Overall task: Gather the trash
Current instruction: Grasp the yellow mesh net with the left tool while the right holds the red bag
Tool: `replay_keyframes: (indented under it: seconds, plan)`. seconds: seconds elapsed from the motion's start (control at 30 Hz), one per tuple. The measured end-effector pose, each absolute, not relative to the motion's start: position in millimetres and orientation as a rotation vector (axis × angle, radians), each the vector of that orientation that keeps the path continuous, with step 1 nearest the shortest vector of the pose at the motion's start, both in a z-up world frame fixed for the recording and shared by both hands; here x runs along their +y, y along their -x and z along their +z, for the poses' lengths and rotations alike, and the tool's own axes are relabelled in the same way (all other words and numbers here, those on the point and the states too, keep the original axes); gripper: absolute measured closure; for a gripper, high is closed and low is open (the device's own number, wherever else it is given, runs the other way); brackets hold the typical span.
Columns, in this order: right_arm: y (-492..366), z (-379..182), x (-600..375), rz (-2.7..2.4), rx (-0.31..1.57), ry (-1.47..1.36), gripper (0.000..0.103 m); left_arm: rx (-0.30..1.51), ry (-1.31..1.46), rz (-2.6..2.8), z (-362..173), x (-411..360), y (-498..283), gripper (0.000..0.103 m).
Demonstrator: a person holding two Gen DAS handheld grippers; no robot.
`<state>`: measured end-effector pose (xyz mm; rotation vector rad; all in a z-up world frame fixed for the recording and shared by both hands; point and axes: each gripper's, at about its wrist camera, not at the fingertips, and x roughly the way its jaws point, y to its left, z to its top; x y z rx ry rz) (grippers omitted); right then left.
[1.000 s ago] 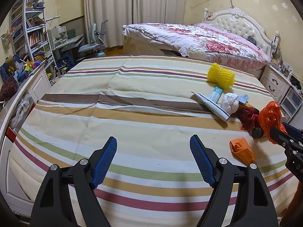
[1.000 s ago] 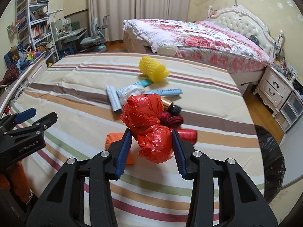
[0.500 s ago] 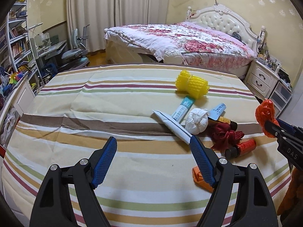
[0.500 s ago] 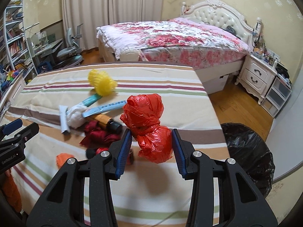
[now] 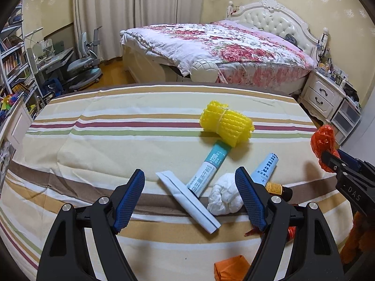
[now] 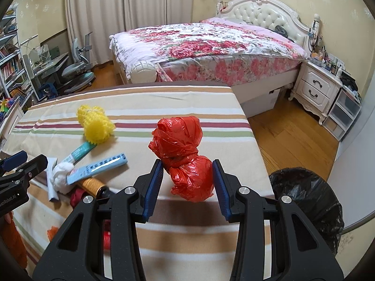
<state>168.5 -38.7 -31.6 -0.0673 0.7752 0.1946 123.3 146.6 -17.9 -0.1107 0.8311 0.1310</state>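
Observation:
My right gripper (image 6: 187,182) is shut on a knotted red plastic bag (image 6: 185,157) and holds it above the striped table near its right edge. The bag also shows in the left wrist view (image 5: 322,140). My left gripper (image 5: 190,196) is open and empty above a trash pile: a white flat pack (image 5: 187,201), a teal tube (image 5: 208,166), a white tissue ball (image 5: 225,196), a blue tube (image 5: 267,166), a brown bottle (image 5: 277,188) and a yellow mesh roll (image 5: 226,124). A black-lined trash bin (image 6: 307,201) stands on the floor to the right.
The striped table (image 5: 117,140) fills the foreground. An orange packet (image 5: 230,268) lies at its near edge. A floral bed (image 6: 211,42), a white nightstand (image 6: 316,89), a desk with a chair (image 5: 82,56) and bookshelves (image 5: 11,65) surround it.
My right gripper has carried the red bag to the right, and the bin is now closer. My left gripper has moved right, over the trash pile.

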Motion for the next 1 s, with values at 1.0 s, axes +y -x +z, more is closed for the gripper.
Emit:
replay_keyframes:
  seconds: [1.0]
  plan:
    - [-251,-46,-30,0.263,0.800,0.072,0.061,0.922,0.022,0.105,-39,119,-232,0.021]
